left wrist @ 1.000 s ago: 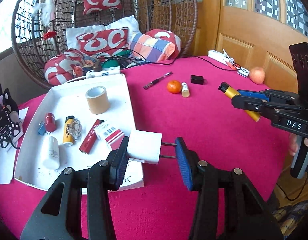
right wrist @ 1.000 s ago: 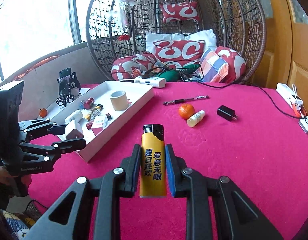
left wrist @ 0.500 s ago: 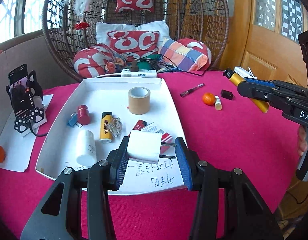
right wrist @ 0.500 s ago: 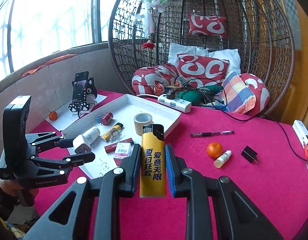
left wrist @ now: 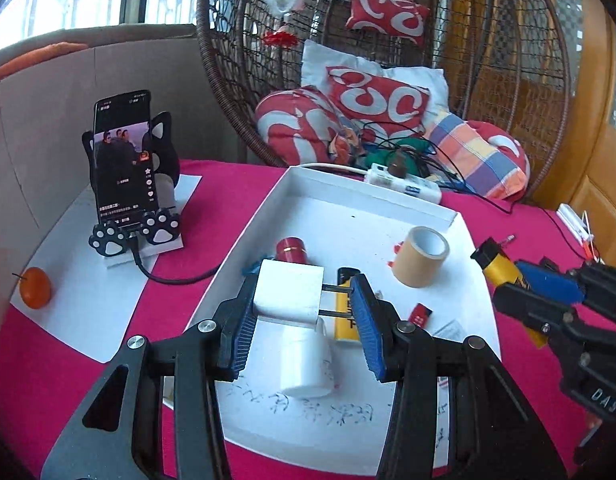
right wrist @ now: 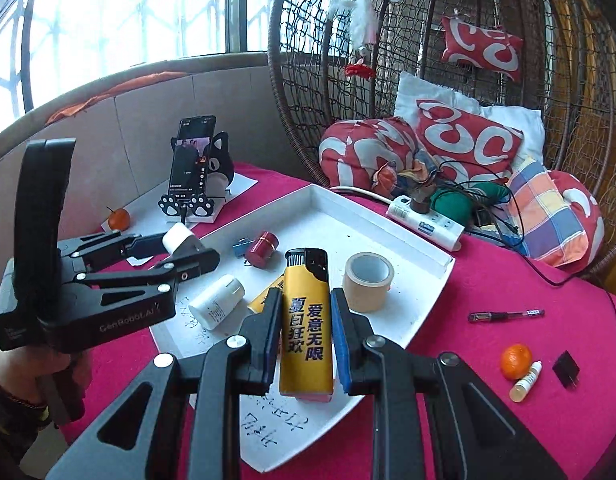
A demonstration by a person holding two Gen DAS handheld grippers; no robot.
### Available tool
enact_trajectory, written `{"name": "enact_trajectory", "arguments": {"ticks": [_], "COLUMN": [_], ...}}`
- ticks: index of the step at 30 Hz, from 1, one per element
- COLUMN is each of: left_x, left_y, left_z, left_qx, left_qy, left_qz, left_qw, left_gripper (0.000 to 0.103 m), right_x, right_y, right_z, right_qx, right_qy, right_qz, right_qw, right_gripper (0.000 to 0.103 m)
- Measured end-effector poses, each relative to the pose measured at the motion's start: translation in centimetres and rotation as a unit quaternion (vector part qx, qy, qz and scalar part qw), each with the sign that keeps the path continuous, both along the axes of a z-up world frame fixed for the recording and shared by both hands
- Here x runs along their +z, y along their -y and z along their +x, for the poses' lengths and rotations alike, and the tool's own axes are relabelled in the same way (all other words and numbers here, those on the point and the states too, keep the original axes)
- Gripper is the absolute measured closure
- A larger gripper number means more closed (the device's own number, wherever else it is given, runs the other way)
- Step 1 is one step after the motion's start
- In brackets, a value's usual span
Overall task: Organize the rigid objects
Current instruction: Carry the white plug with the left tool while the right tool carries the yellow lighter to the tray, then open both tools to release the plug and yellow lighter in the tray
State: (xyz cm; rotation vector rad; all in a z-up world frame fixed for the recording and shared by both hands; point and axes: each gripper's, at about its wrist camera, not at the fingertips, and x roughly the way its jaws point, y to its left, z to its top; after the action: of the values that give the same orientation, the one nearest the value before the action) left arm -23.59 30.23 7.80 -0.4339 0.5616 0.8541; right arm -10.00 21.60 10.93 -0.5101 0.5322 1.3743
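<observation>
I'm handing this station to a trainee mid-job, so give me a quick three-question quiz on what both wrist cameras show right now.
1. True or false: the left gripper holds a white plug adapter above the white tray.
2. What does the right gripper hold? A) a roll of tape B) a yellow lighter C) a pen
3. Name the three small things lying close together on the red cloth outside the tray, right side of the right wrist view.

Key:
1. True; its prongs point at the right-hand pad.
2. B, the yellow lighter; the tape roll sits in the tray, the pen on the cloth.
3. An orange, a small bottle, a black charger.
</observation>
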Motion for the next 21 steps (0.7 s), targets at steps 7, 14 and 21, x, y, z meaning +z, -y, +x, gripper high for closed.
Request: {"name": "enact_trajectory", "arguments": {"ticks": [7,14,21], "left_x": [-2.3,-2.8,-1.2], "left_y": [-1.9,-1.3,0.6], "left_z": [0.9,1.2,0.4], "left_qx": [0.024,0.029,0.059], "left_qy": [-0.009,-0.02,-0.022], "left_qz": [-0.033,-0.023,0.013], "left_qw": [0.9991,0.9991,0.9979], "left_gripper": [0.058,0.005,0.0], "right_x": [-2.7,-2.9,-0.4], "right_y": [-3.1,-3.0,0.6], "right_z": [0.3,0.6,1.8], "right_qx": [-0.023,-0.057,-0.148], "right_qy": [-0.013,-0.009,0.052], "right_qz": [-0.029,-0.016,0.011], "right_qw": [0.999,0.998,0.988], "right_gripper": [0.08,0.033,0.0]}}
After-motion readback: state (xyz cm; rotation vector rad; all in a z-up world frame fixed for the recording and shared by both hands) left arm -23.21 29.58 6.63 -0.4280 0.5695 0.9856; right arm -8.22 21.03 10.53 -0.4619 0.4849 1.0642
